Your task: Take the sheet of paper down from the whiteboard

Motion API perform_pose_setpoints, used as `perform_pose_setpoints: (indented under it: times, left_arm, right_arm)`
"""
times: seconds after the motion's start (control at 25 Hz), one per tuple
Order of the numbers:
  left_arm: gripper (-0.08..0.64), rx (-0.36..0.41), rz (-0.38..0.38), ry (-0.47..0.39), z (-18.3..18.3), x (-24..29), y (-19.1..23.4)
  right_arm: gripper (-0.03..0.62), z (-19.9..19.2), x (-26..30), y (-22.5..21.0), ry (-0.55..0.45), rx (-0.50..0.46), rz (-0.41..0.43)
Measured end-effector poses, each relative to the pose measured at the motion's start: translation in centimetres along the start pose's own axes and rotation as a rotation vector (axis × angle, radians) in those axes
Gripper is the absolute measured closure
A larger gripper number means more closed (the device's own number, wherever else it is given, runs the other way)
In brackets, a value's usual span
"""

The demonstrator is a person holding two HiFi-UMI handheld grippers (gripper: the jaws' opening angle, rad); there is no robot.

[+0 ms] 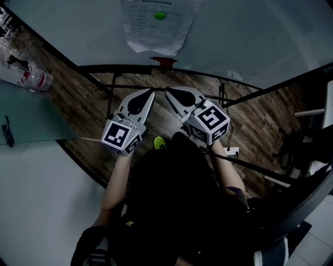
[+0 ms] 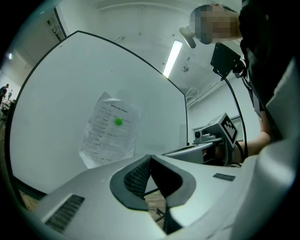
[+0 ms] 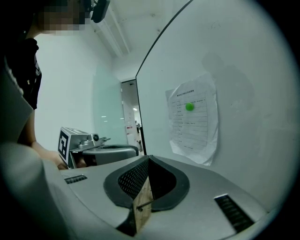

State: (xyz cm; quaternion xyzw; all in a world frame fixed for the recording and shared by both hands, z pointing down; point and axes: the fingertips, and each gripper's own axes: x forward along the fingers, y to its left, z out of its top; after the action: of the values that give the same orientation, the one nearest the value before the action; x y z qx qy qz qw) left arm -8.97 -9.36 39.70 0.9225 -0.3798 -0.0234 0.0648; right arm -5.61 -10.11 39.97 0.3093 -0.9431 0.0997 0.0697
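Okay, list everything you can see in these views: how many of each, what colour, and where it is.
whiteboard: one, white with a black frame, ahead of the person
sheet of paper: one, white, printed and crumpled, on the whiteboard
magnet: one, green, on the paper near its top
red object: one, at the whiteboard's lower edge below the paper; too small to identify
plastic bottle: one, clear, far left
floor: dark brown wood pattern, under the board's stand
ceiling light: one, white strip, overhead
left gripper: one, grey, shut and empty, pointing at the board
right gripper: one, grey, shut and empty, beside the left
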Motion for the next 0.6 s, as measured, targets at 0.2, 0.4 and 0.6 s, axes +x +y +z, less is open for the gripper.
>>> perform_pose_setpoints:
  times: [0.2,0.4,0.6]
  left_arm:
    - [0.537,0.004,0.007,-0.002,-0.1,0.6,0.0]
    - [0.537,0.019,0.036,-0.021,1.2,1.0,0.5]
    - [0.537,0.038,0.044,-0.007,2.2,1.9,1.4]
  right_arm:
    - [0.577,0.3,-0.2,-0.9,0.002,-0.008,-0.01]
    - [0.577,1.2,0.4,-1.4,-0.003,-0.029,0.005]
    - [0.577,2.7,1.4,-1.9,-0.015,-0.053,0.02]
